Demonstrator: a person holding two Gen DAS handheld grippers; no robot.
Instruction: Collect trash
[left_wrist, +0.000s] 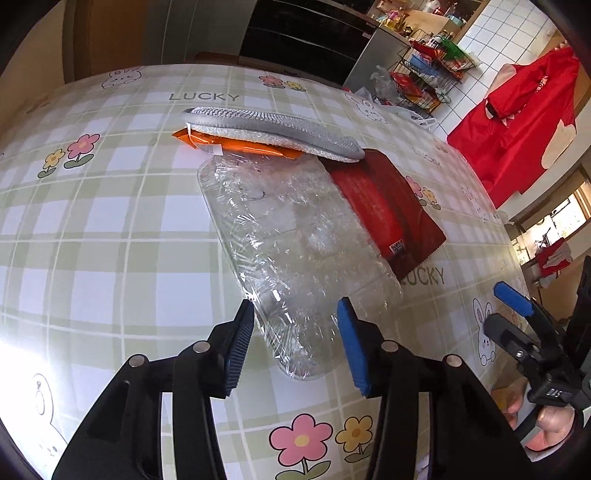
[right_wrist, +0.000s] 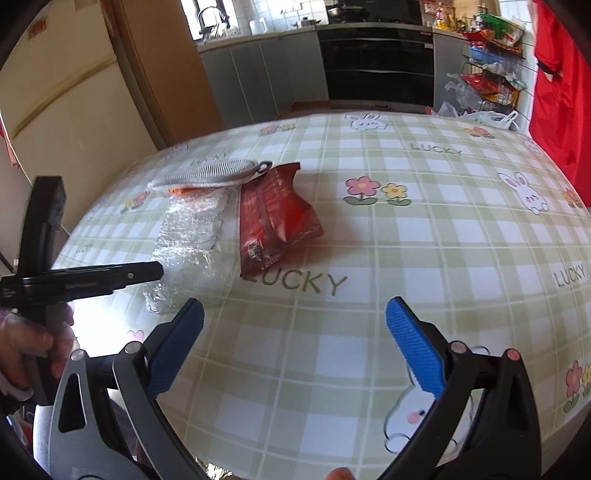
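L gripper (left_wrist: 295, 343) astride clear wrap (left_wrist: 295, 236), "LUCKY" cloth (left_wrist: 110, 221)

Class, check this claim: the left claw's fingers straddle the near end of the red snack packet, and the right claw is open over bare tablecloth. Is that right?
Not quite. The left claw straddles the clear plastic wrap, not the red snack packet beside it, as the left wrist view shows. The right claw is indeed open over bare tablecloth.
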